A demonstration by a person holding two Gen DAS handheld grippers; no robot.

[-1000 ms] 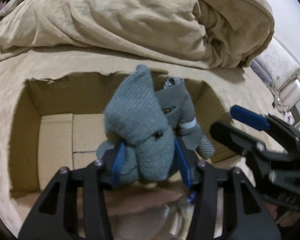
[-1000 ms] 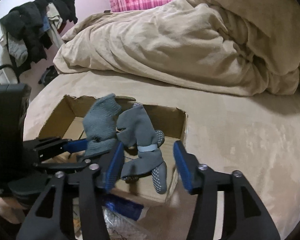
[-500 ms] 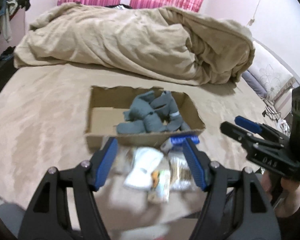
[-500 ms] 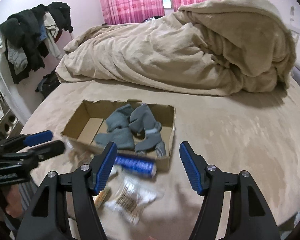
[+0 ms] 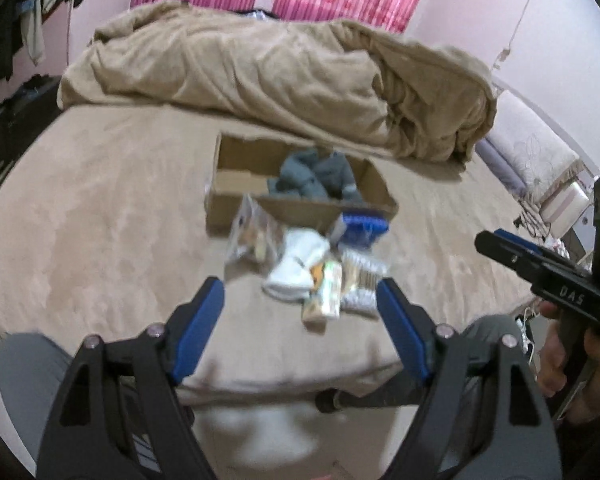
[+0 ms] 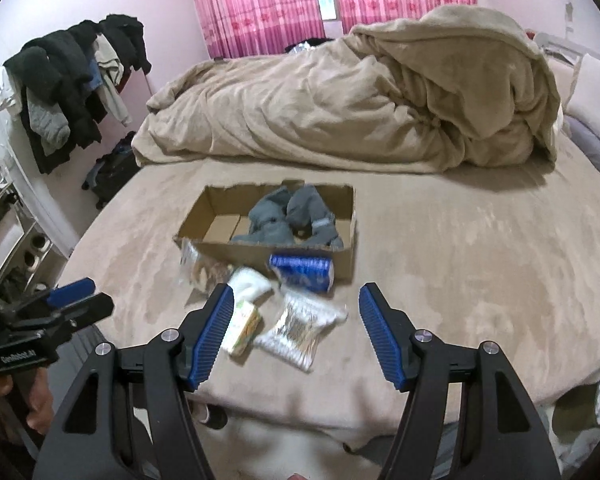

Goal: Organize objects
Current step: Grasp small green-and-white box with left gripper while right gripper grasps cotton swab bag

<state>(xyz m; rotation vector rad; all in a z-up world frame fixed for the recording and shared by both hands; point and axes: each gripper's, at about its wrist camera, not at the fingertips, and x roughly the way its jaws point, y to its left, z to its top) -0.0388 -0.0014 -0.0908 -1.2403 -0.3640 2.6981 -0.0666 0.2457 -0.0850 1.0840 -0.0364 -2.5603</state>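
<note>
An open cardboard box (image 6: 342, 258) sits on the tan bed and holds grey socks (image 6: 288, 220); it also shows in the left wrist view (image 5: 224, 208) with the socks (image 5: 320, 178). In front of it lie a blue packet (image 6: 302, 272), a white sock roll (image 6: 248, 282), a small yellow-green box (image 6: 244, 330), a clear packet of swabs (image 6: 300, 326) and another clear packet (image 6: 198, 266). My left gripper (image 5: 300, 314) is open and empty, pulled back near the bed's front edge. My right gripper (image 6: 296, 312) is open and empty, above the loose items.
A heaped tan duvet (image 6: 360, 100) fills the back of the bed. Clothes hang on a rack (image 6: 68, 88) at the left. Pink curtains (image 6: 260, 4) cover the far wall. Pillows (image 5: 528, 152) lie at the right edge.
The left gripper let go of the grey socks into the box. Both grippers drew back and up from the box, and the loose items in front of it came into view.
</note>
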